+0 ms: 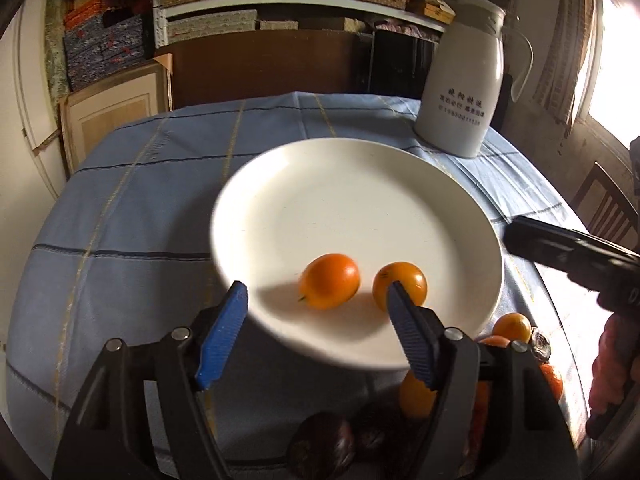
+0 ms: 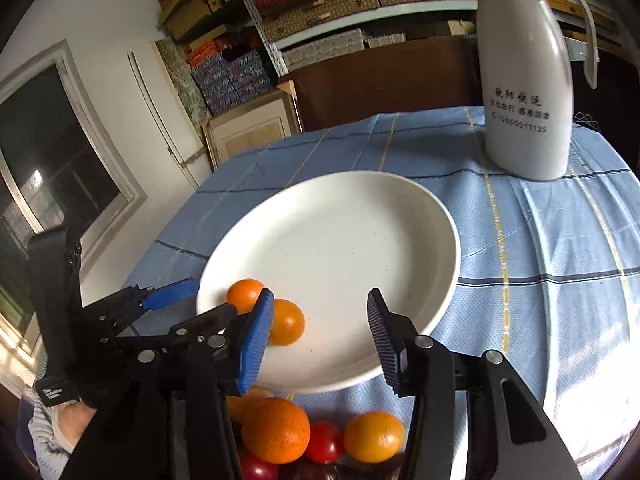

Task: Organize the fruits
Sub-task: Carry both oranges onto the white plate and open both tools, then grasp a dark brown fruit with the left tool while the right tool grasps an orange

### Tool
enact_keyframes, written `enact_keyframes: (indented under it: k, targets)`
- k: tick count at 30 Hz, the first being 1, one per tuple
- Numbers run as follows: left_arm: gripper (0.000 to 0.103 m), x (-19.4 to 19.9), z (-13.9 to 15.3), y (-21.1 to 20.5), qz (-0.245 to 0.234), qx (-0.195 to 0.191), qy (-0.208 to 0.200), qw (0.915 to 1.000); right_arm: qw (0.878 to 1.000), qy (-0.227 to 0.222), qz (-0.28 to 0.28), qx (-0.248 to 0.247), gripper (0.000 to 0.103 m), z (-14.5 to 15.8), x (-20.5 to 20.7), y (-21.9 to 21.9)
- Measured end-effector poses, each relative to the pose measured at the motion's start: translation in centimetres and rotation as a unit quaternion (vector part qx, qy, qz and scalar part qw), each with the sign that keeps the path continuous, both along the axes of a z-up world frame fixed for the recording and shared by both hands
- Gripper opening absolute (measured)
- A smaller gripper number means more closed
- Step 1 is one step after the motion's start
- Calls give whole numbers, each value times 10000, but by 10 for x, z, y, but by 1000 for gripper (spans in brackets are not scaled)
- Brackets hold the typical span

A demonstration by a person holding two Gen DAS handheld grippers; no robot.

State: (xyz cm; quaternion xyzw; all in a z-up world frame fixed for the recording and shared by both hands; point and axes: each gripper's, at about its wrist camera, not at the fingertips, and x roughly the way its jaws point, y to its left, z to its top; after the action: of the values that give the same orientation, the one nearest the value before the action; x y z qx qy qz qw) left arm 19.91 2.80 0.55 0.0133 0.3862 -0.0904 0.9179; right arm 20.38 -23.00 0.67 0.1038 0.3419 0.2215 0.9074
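Left of the white plate (image 2: 332, 240), against the room's pale wall, a dark window (image 2: 44, 152) and a light wooden cabinet (image 2: 248, 128) stand beyond the edge of the surface (image 2: 552, 248), which is draped in a blue checked cloth with dark and yellow lines. Behind the plate, metal shelves (image 2: 320, 12) hold stacked woven and patterned boxes. Near the plate's left rim the left gripper (image 1: 316, 336) hangs with its blue-padded jaws spread apart and nothing between them. On the plate's near half lie two small orange fruits: one orange fruit (image 1: 330, 287) sits just beside a second orange fruit (image 1: 400, 286), the pair close together but with a gap between them. Over the plate's near edge the right gripper (image 2: 320, 338) is likewise spread wide and holding nothing. Just off the plate's near rim, on the cloth, a heap of fruit (image 2: 320, 440) gathers oranges, red tomatoes and some dark round fruit. Behind and to the right of the plate stands a white jug (image 2: 524, 92) with black printed characters, upright on the cloth. Farther right of the plate, a bright window (image 1: 620, 64) throws sun across the cloth, and a wooden chair (image 1: 608, 204) stands beside the surface.
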Motion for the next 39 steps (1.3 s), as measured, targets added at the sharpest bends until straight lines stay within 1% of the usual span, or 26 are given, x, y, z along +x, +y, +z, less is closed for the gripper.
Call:
enact_keyframes:
  k: [1,3,5,6,9,11,12,14,19,20,22,27,32,34,35,37,38,39]
  targets:
    - [79,-8,0,7,136,-21,-58,9999,9999,-68,-65,36,56,1,-5,-3]
    - [82,-21,-2,18,325,17,-85,9994,9995,-193,-223,124,62,-2,-25,-14]
    - [82,-36,-10,25,429,0,-18,9991,9993,-240,-257,145,64,-8,-42,-19]
    - [82,-43,-14,27,466,-19,20,9989,9991,-284,-277,142,67,-10,-50,-21]
    - [82,-64,-22,26,496,22,51,9988,9973,-474,-443,353,79,-12,-72,-30]
    - [83,-77,-25,22,463,109,5,9989,9955,-537,-493,602,80,-13,-81,-36]
    - [84,-82,-27,20,458,184,-17,9988,9952,-550,-494,634,81,-15,-85,-36]
    - [84,-87,-29,15,460,381,-53,9982,9957,-552,-523,522,81,-19,-89,-33]
    - [84,-85,-31,11,412,478,-28,9980,9967,-624,-451,250,82,-21,-94,-22]
    - [84,-84,-32,11,411,468,-17,9981,9968,-628,-435,216,84,-21,-94,-21]
    - [84,-83,-32,13,418,446,-15,9981,9973,-601,-372,188,91,-23,-93,-18]
    - [83,-79,-31,18,424,389,5,9983,9983,-534,-239,-72,92,-28,-92,-6]
    - [71,-77,-31,14,270,346,7,9990,9977,-538,-151,-382,92,-31,-91,5]
    - [66,-76,-31,13,215,306,9,9993,9961,-619,-195,-597,92,-29,-91,12]
    - [65,-76,-31,13,184,278,10,9994,9954,-633,-186,-696,91,-29,-90,15]
    - [60,-75,-31,13,122,230,16,9997,9950,-561,-95,-817,79,-30,-85,23]
    - [58,-75,-32,13,82,191,24,9998,9951,-504,-58,-843,77,-30,-82,25]
    - [55,-75,-32,13,37,140,36,9999,9955,-410,-7,-858,73,-32,-78,29]
